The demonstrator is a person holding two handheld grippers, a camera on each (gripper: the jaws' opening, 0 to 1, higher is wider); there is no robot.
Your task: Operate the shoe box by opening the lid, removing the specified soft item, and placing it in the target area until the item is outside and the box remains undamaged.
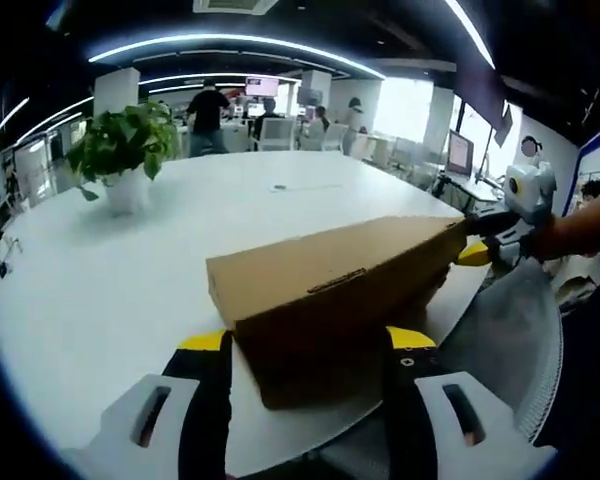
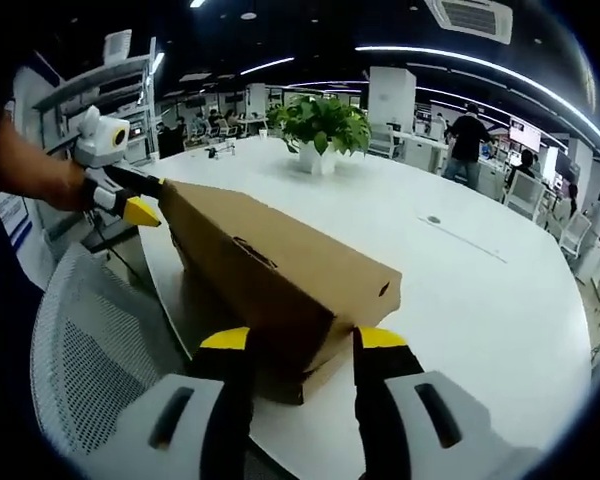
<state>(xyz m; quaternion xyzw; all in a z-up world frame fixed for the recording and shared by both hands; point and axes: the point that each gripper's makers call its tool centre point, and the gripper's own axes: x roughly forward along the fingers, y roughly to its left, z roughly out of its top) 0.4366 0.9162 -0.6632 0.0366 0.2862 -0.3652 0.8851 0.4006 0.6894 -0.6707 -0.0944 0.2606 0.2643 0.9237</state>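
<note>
1. Office space stretches behind a big white table (image 1: 130, 270), with a potted plant (image 1: 125, 150) at the upper left of the left gripper view and people standing far off at the top centre.

2. Your task's thing, the shoe box (image 1: 330, 290), lies long-ways near the table's edge, lid shut, filling the lower centre of both views. A mesh chair (image 1: 510, 340) sits at the lower right of the left gripper view and at the lower left of the right gripper view.

3. Your left gripper (image 1: 308, 345) has its jaws spread wide on either side of the near end of the box; whether the pads actually press the cardboard, I cannot tell. In the right gripper view it shows at the upper left, its yellow tip touching the far end.

4. Your right gripper (image 2: 292, 345) likewise straddles the opposite end, jaws parted around the cardboard; contact cannot be judged either. It appears at the right edge of the left gripper view, tip at the box's corner.

5. Judging by this, you are steadying the box before lifting the lid. Keep one end pinned lightly, since cardboard dents easily.

6. Look for the lid's seam along the long side, and pry there gently, not at a corner.

7. Slide the box away from the table's edge first if it overhangs.
</note>
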